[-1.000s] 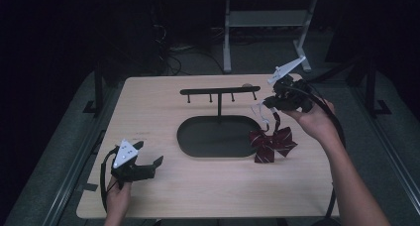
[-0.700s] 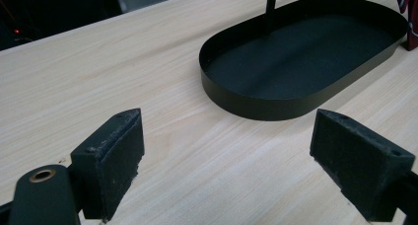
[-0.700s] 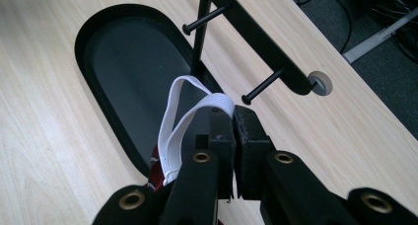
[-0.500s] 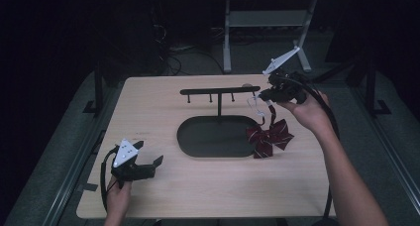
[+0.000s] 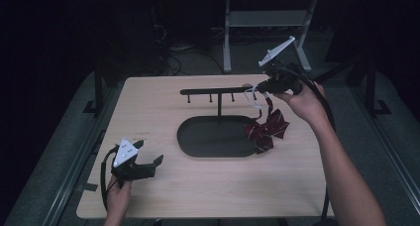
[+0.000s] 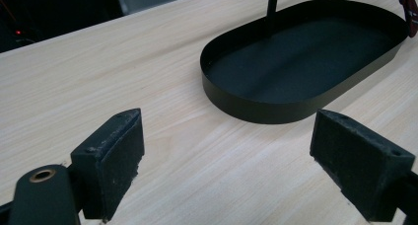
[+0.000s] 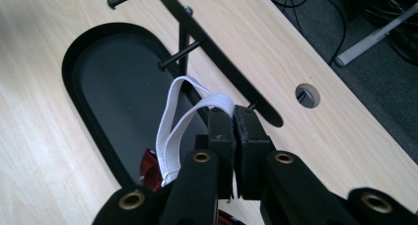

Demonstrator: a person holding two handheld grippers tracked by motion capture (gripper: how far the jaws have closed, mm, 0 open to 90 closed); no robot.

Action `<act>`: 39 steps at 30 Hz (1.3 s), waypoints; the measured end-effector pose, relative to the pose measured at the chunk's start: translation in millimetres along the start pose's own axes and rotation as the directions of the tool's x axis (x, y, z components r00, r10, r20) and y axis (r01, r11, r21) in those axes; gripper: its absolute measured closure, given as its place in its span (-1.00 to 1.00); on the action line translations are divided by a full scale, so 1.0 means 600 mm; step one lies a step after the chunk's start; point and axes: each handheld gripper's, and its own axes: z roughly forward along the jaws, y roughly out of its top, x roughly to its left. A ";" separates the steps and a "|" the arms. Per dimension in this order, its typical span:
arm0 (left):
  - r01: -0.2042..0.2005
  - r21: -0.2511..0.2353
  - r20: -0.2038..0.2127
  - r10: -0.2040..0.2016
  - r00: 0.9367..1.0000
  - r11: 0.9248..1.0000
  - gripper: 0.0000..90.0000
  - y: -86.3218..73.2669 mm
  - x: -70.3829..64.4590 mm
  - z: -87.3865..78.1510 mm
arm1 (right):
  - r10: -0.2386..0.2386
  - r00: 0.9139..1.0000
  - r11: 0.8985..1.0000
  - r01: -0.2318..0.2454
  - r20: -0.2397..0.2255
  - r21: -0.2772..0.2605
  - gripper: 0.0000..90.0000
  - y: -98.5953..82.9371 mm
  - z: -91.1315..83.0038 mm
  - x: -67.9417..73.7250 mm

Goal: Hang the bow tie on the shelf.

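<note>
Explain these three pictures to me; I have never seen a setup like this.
A person sits at a wooden table holding a hand-operated two-jaw gripper in each hand. One picture looks down from above the table; the other two come from cameras riding on each gripper, looking along its jaws. On the table stands a black oval tray with a post carrying a bar of pegs. The left gripper rests low near the table's front, open and holding nothing. The right gripper is raised beside the bar's end, shut on the white elastic loop of a dark red bow, which hangs below it by the tray's edge.
</note>
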 end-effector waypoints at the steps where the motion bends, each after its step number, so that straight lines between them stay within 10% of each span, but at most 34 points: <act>1: 0.000 0.001 0.003 0.000 1.000 1.000 -0.71 -0.001 -0.001 0.001 | 0.000 1.000 1.000 0.000 0.004 -0.004 0.94 0.004 0.001 -0.005; 39: 0.009 0.000 -0.001 -0.009 1.000 1.000 -0.71 -0.006 0.000 -0.006 | 0.053 0.999 0.997 -0.053 0.003 0.048 0.92 0.002 0.066 -0.029</act>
